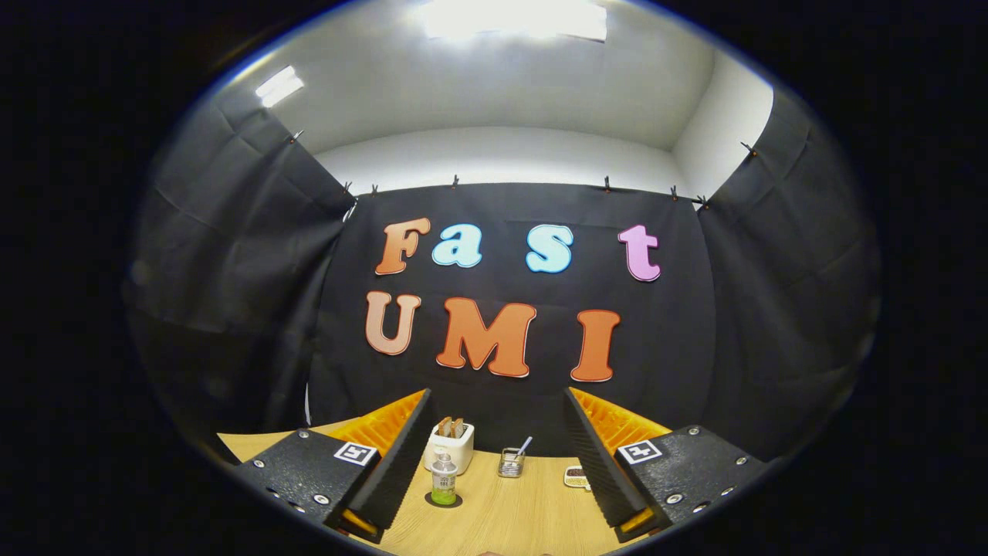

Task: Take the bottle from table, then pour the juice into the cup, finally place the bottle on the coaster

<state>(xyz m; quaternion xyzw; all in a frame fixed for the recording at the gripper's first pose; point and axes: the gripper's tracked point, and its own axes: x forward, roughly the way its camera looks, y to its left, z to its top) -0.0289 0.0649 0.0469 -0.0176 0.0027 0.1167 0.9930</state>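
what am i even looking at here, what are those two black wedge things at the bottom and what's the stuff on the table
The two black wedges are the fingers of a handheld gripper, a two-finger tool a person carries; no robot arm is involved. The camera rides on that tool and looks forward along the fingers, so this is the gripper's own view, bent round by a fisheye lens. The fingers stand wide apart and hold nothing.

Beyond them is a wooden table. On it stands a small bottle with green liquid, sitting on a dark round coaster, just inside the left finger. Farther back are a white toaster with bread in it, a small glass cup with something like a spoon in it, and a small flat patterned item near the right finger, too small to identify. The black cloth behind is the booth's wall.
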